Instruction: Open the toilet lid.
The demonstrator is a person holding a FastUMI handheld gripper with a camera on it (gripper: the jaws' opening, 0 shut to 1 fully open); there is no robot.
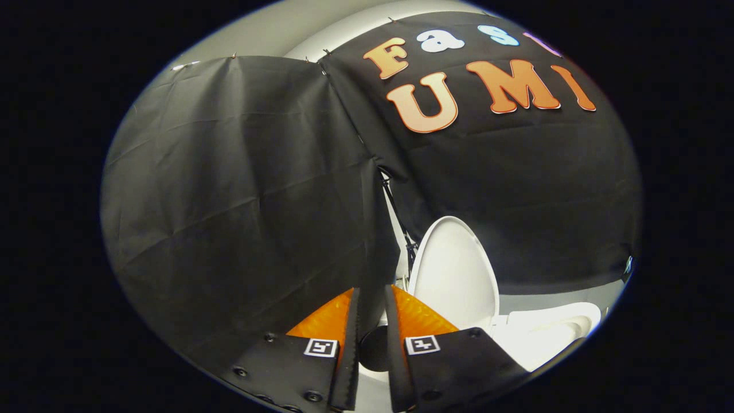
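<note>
— Listing item one: toilet lid [454, 272]?
— Smooth white oval, glossy, raised upright against creased black cloth wall [241, 189], just beyond and right of the jaws; seat [550, 324] below it.
— Gripper [371, 298]?
— Jaws nearly closed, a narrow gap, holding nothing.

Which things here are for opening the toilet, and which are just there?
For the job:
- toilet lid, standing raised, beyond the fingers
- toilet seat, down, beside the lid
- gripper, fingers a little apart, nothing between them

Just there:
- black cloth walls of the booth
- black strap at the gap between the cloths
</note>
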